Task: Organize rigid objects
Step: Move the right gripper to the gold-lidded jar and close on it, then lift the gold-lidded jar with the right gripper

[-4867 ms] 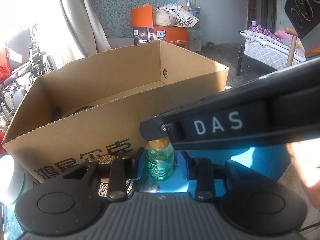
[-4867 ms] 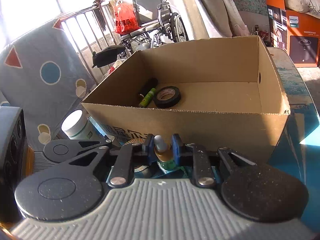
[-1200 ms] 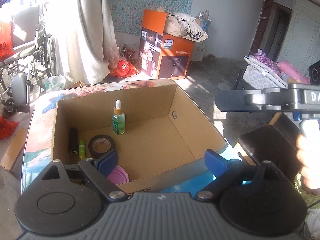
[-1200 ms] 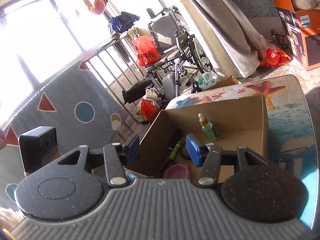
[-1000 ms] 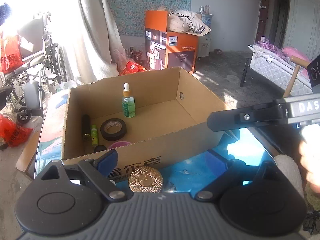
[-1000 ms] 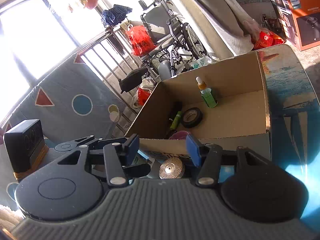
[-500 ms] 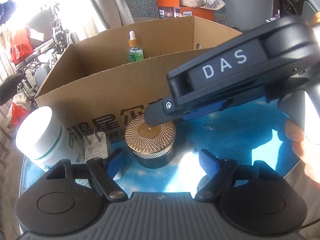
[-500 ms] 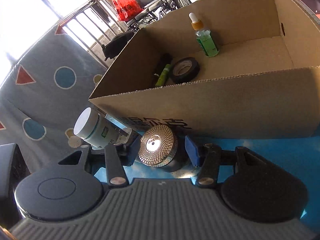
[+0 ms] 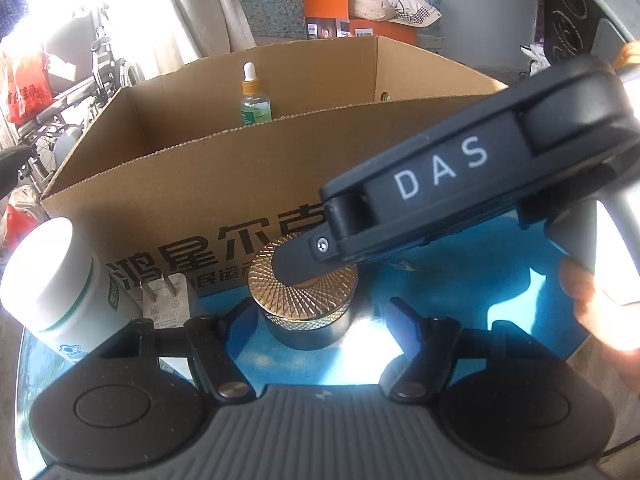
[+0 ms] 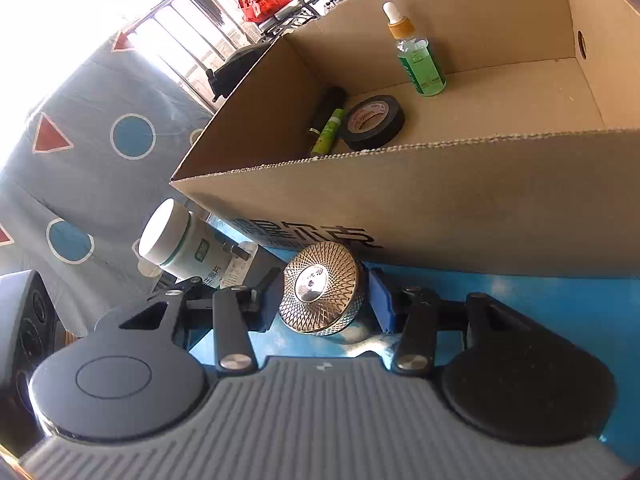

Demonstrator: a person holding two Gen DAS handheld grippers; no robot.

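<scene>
A squat jar with a ribbed gold lid (image 9: 302, 292) (image 10: 320, 284) stands on the blue tabletop, just in front of the cardboard box (image 9: 208, 200) (image 10: 460, 208). My left gripper (image 9: 320, 320) straddles it with its jaws closing, and there is a gap on each side. My right gripper (image 10: 324, 300) comes in from the right, jaws closing too, its pads very near the jar's sides. One right finger (image 9: 400, 200) crosses over the lid in the left wrist view. Inside the box stand a green dropper bottle (image 10: 420, 64) and a black tape roll (image 10: 374, 122).
A white bottle with a green band (image 9: 56, 284) (image 10: 180, 248) and a white plug (image 9: 166, 300) stand left of the jar, close to my left finger. A green tube (image 10: 328, 132) and a black tube lie in the box. A black speaker (image 10: 20, 340) sits at the left.
Both grippers dropped from above the box to the jar in front of it, and their jaws narrowed around it. The dropper bottle, held earlier, now stands in the box.
</scene>
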